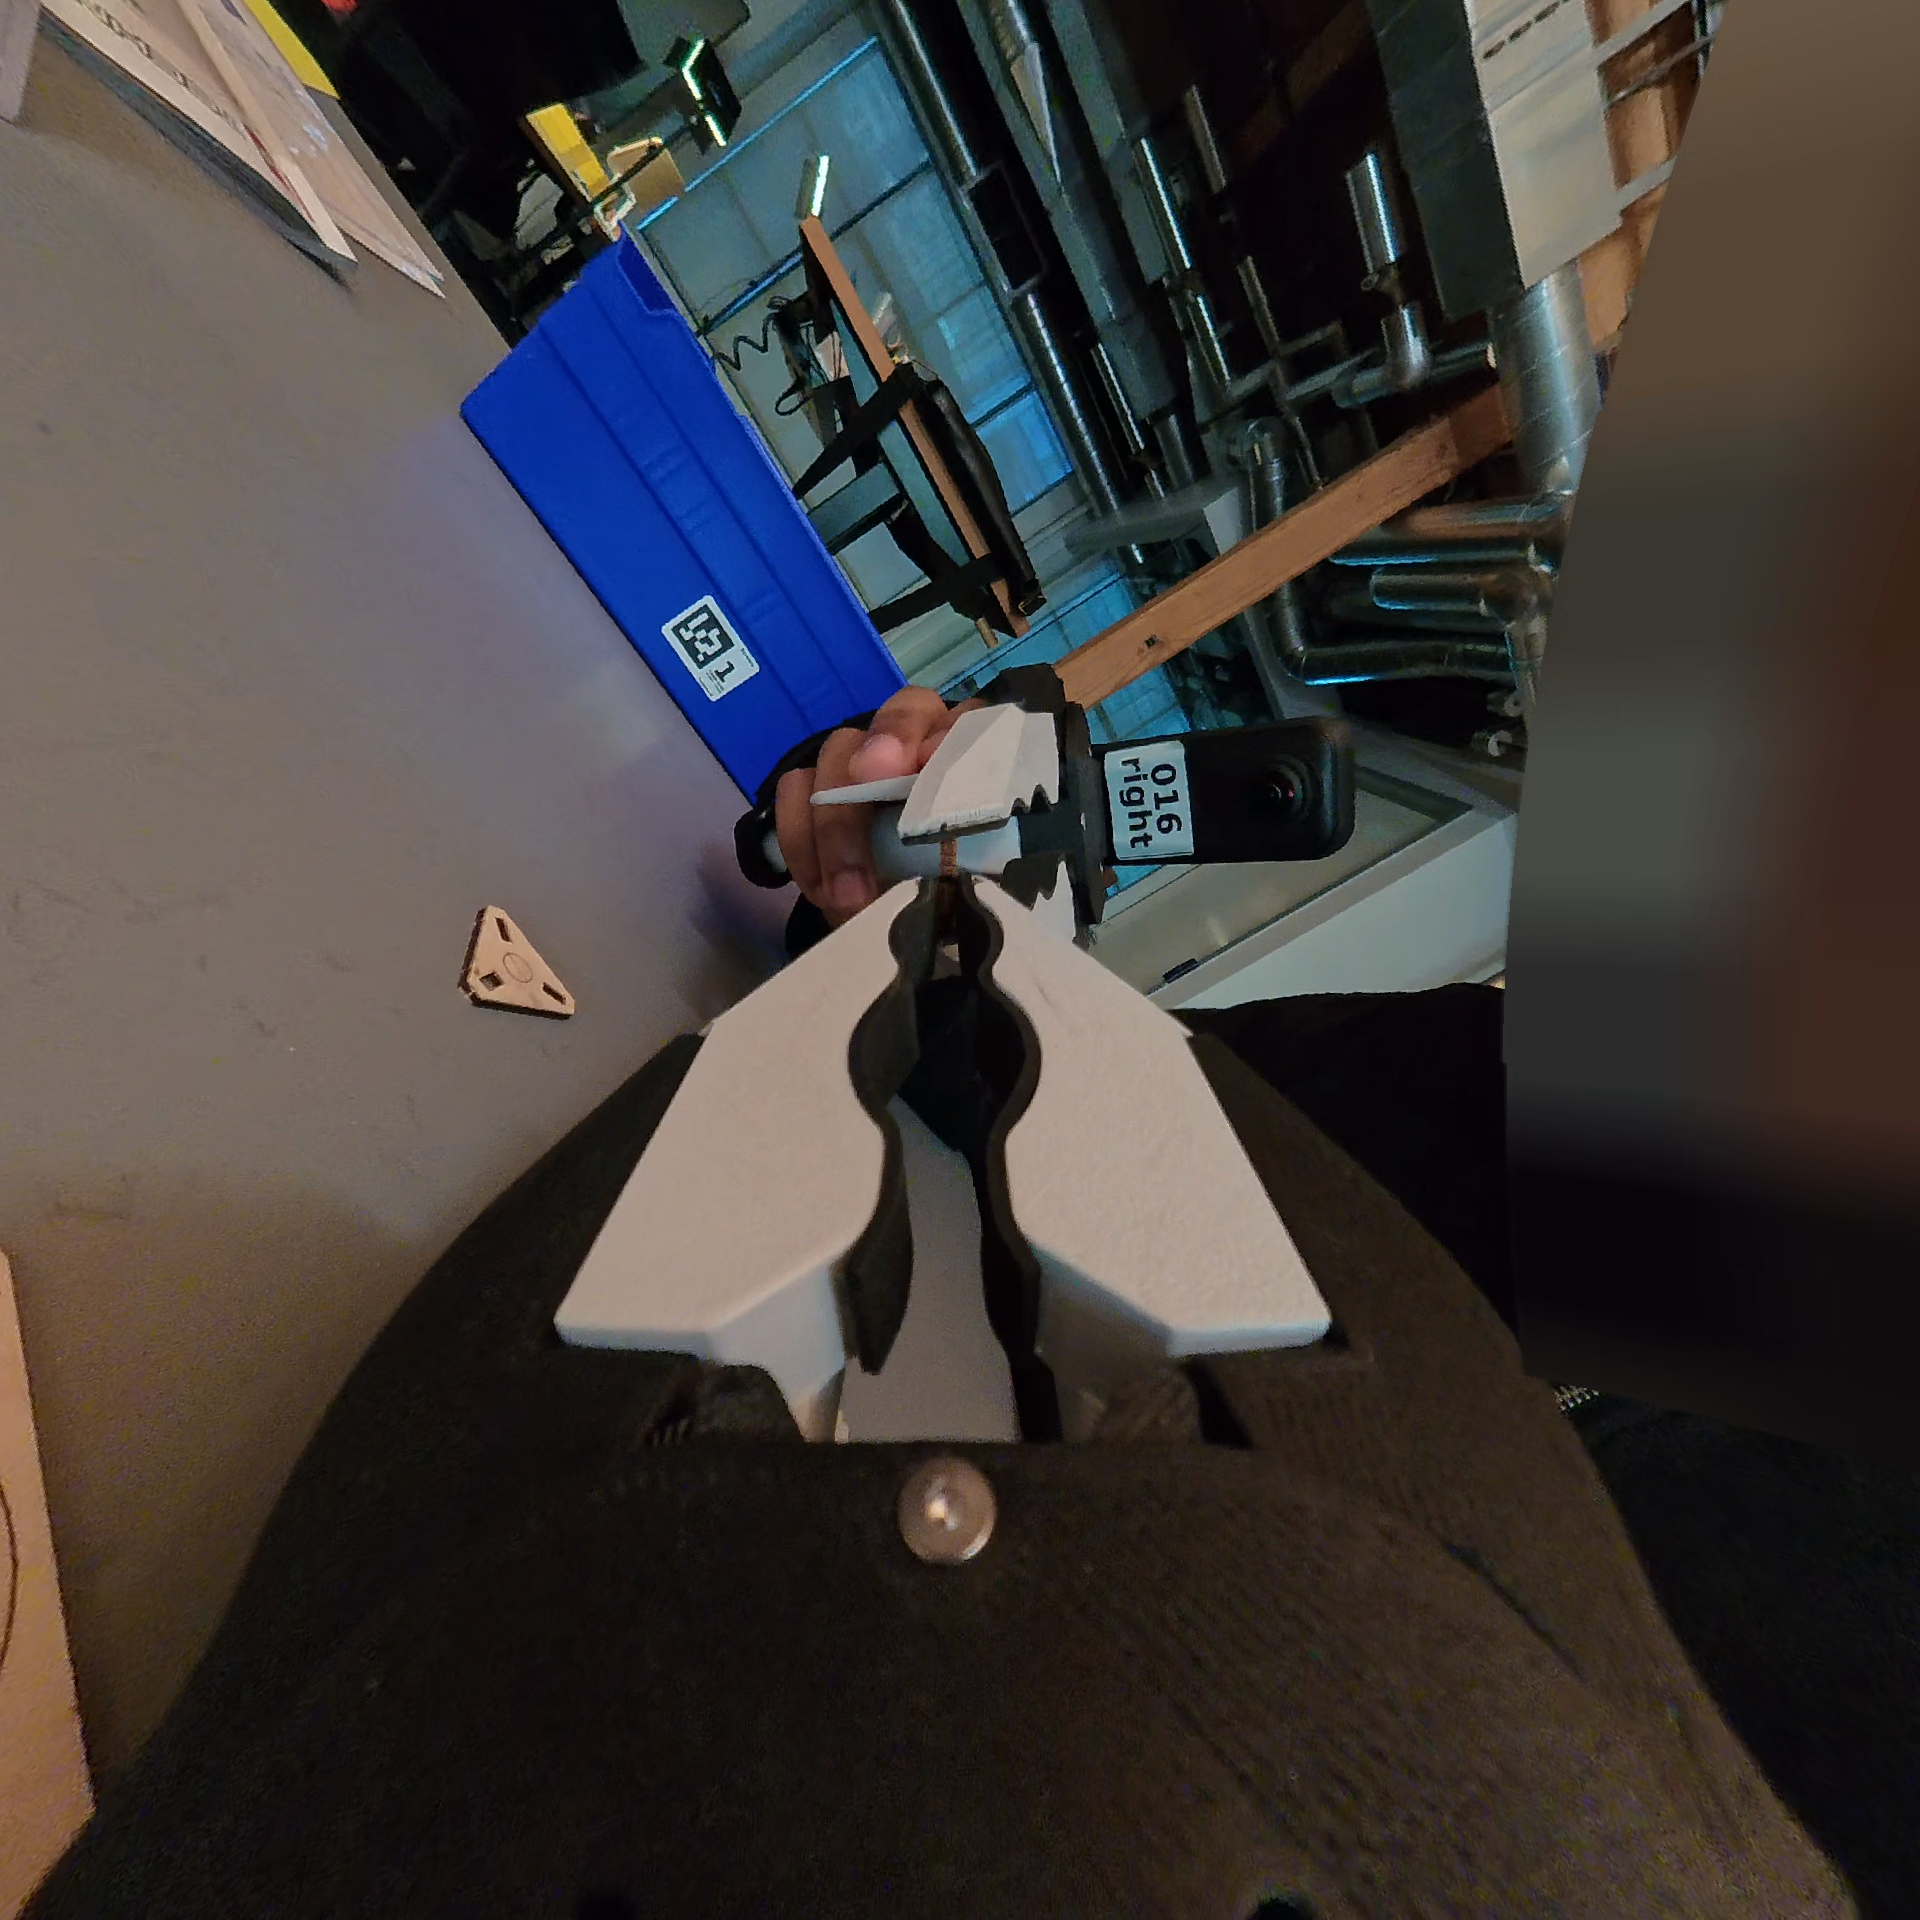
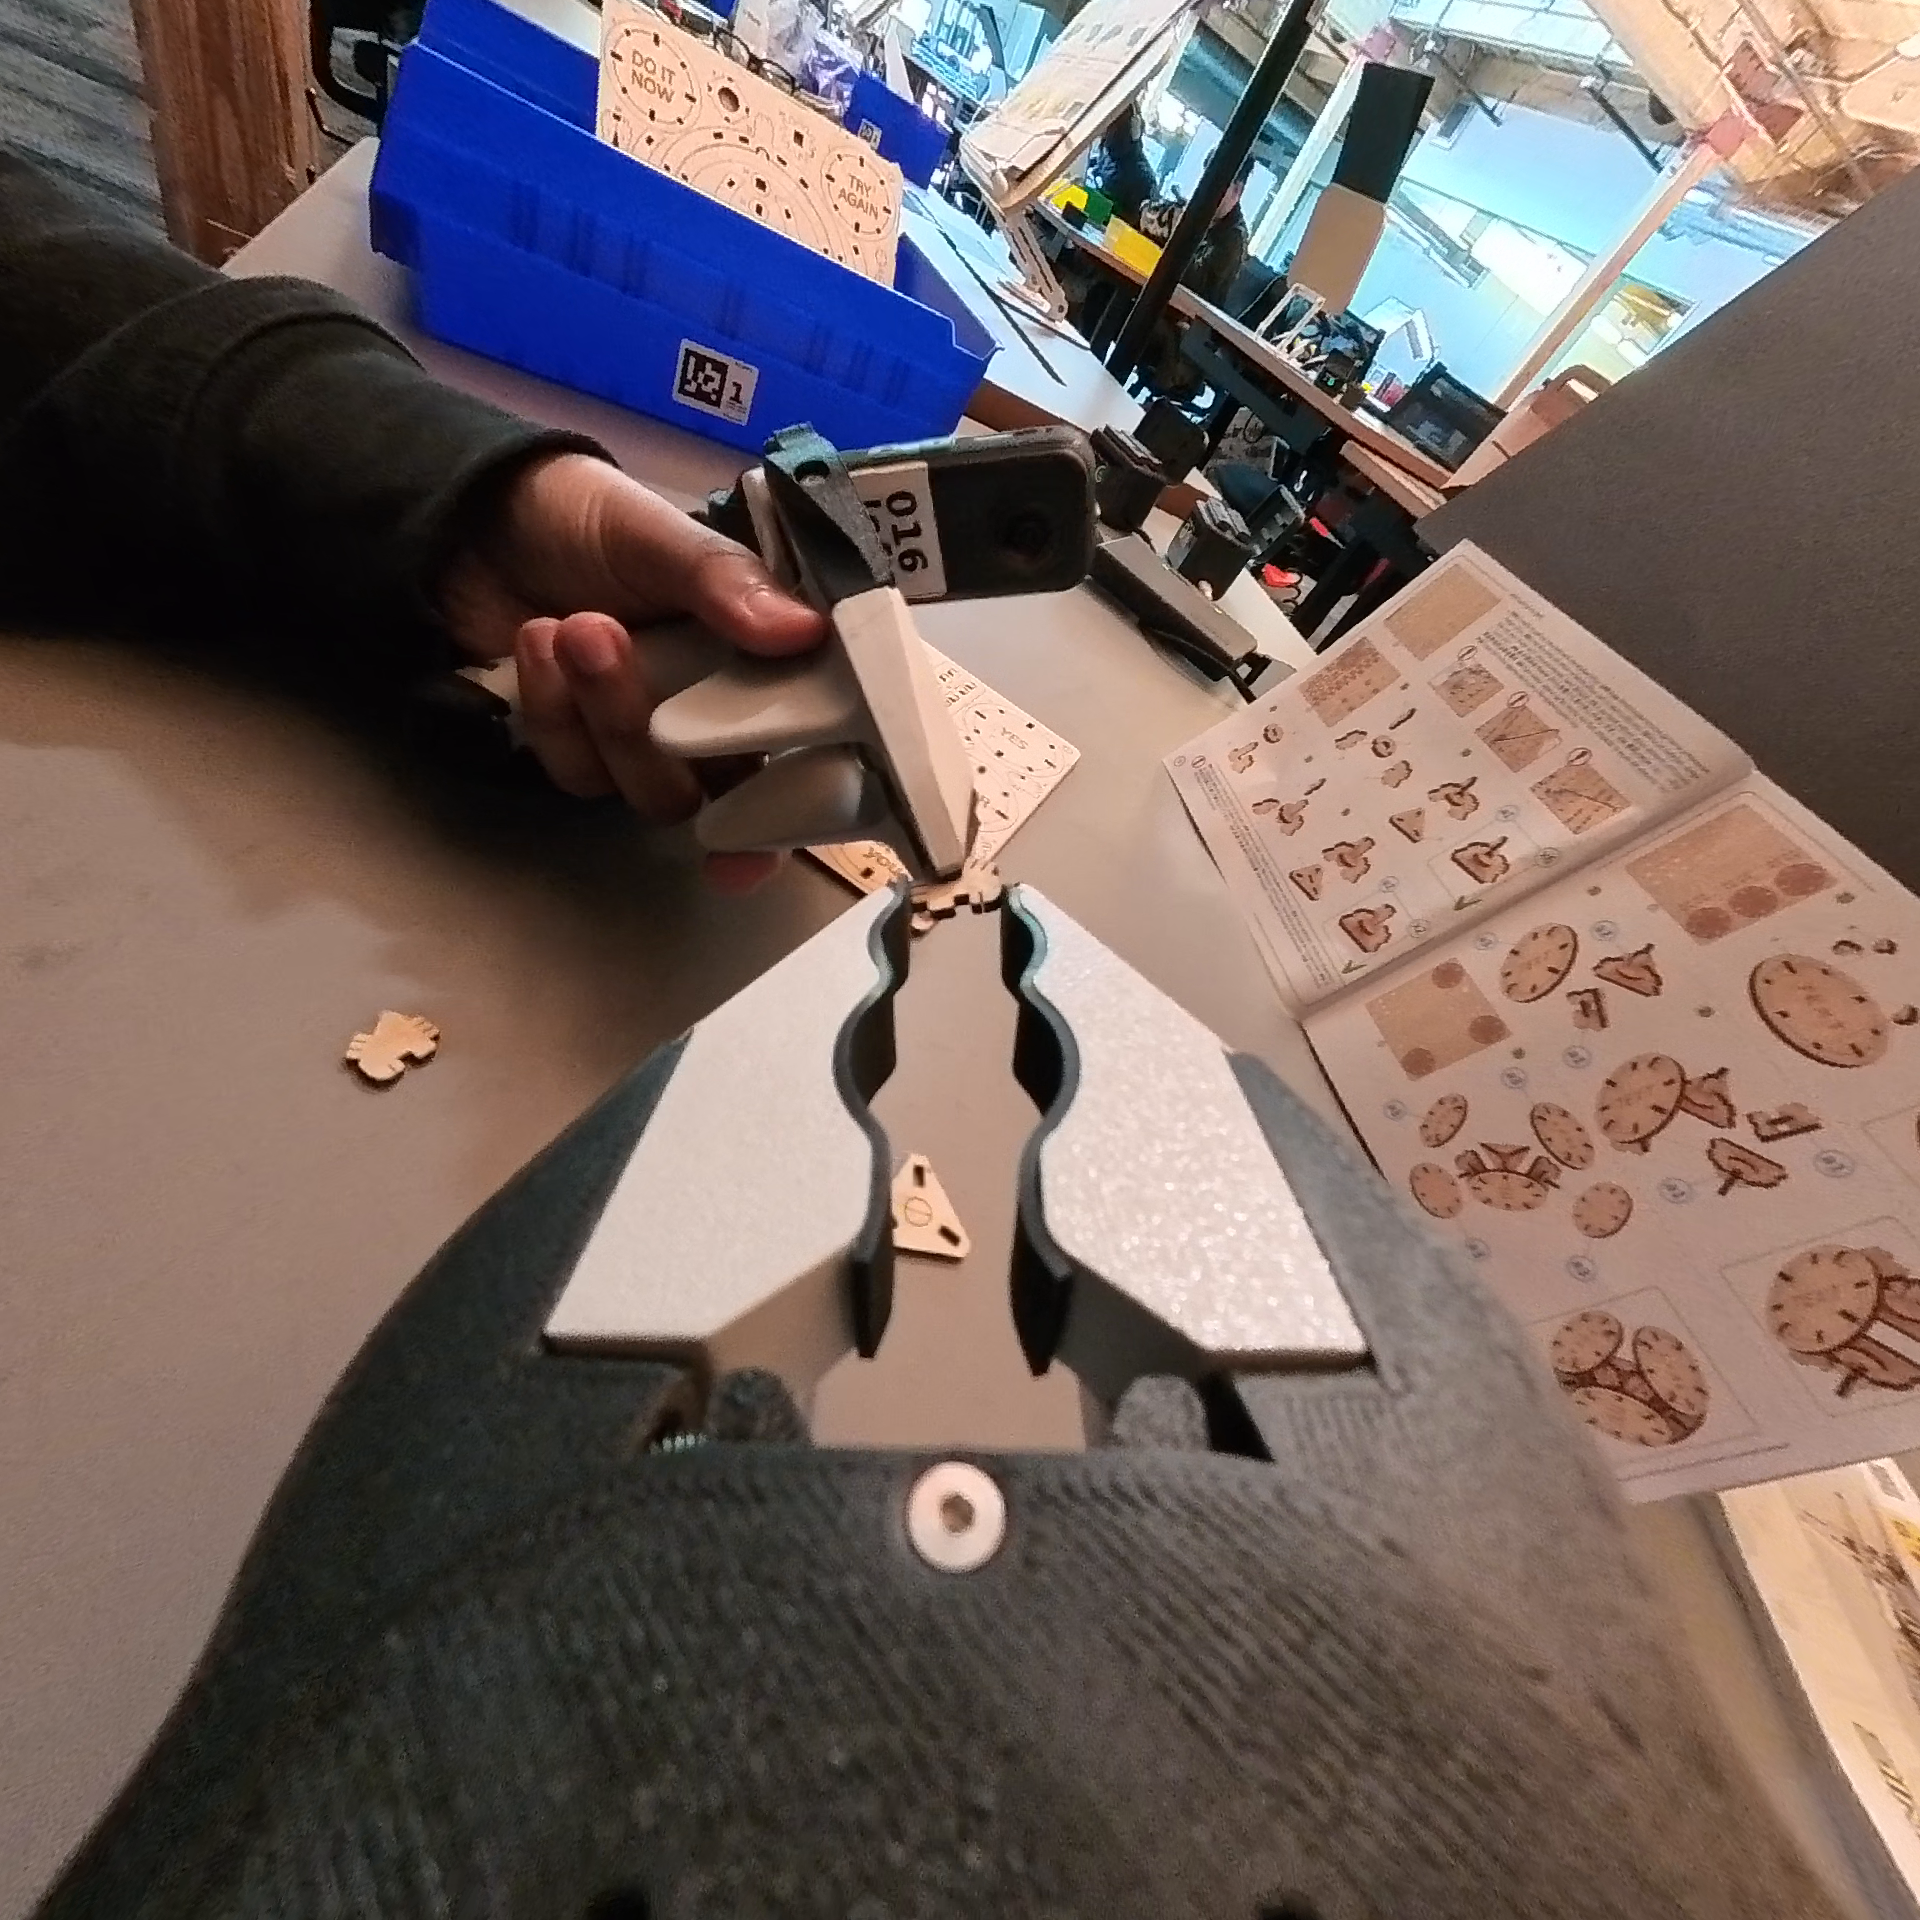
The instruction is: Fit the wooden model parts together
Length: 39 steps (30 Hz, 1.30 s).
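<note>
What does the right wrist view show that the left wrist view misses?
Only the right wrist view shows the open instruction booklet, a cloud-shaped wooden piece on the table and the printed wooden sheet in the bin.

Only the left wrist view shows ceiling pipes and a wooden beam.

Both share the blue bin, the triangular wooden piece and both grippers meeting on a small wooden part.

— What is found on the table (image 2: 208,1195)?
— A bin (image 2: 665,281) is set at the far side, a booklet (image 2: 1558,1039) at the right, a cloud-shaped piece (image 2: 393,1047) at the left.
— And in the middle?
— A triangle piece (image 2: 928,1210) is seen below the right gripper (image 2: 956,906). A wooden piece (image 2: 951,902) is held between its tips, with the left gripper (image 2: 961,868) met just above it.
</note>
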Motion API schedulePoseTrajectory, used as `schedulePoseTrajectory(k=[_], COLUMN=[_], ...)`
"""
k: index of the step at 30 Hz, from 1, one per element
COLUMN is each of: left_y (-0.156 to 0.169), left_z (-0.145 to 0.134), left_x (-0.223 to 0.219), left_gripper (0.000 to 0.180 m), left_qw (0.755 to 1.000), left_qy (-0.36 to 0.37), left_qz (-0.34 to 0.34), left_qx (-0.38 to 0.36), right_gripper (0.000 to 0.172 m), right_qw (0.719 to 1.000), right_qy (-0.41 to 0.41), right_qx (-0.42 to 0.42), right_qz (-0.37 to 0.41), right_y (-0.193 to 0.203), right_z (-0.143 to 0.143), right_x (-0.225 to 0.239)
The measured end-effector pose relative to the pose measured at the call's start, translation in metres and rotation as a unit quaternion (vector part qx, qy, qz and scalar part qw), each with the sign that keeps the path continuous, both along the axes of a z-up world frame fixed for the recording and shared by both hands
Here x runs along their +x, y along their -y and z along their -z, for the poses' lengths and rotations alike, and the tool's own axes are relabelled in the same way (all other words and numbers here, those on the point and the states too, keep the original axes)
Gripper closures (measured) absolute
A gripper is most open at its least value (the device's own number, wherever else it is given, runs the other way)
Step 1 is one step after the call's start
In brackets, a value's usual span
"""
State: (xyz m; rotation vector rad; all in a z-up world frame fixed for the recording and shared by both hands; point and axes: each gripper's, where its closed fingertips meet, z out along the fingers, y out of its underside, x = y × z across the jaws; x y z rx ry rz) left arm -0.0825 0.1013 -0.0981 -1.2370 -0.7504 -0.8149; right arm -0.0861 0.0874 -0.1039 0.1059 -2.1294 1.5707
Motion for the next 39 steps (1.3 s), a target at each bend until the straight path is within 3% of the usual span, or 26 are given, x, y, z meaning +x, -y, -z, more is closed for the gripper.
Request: schedulePoseTrajectory(k=[22,39], left_y=[-0.002,-0.002], left_z=[0.004,0.004], left_x=[0.013,0.017], left_gripper=[0.18,0.179], left_qw=[0.998,0.997], left_qy=[-0.029,-0.036], left_qz=[0.04,0.052], left_qx=[-0.038,-0.041], right_gripper=[0.157,0.157], right_qw=[0.996,0.996], right_qy=[0.055,0.05], right_qx=[0.009,0.016], right_qz=[-0.062,-0.07], right_y=[-0.001,0.0], right_z=[0.003,0.005], right_x=[0.015,0.018])
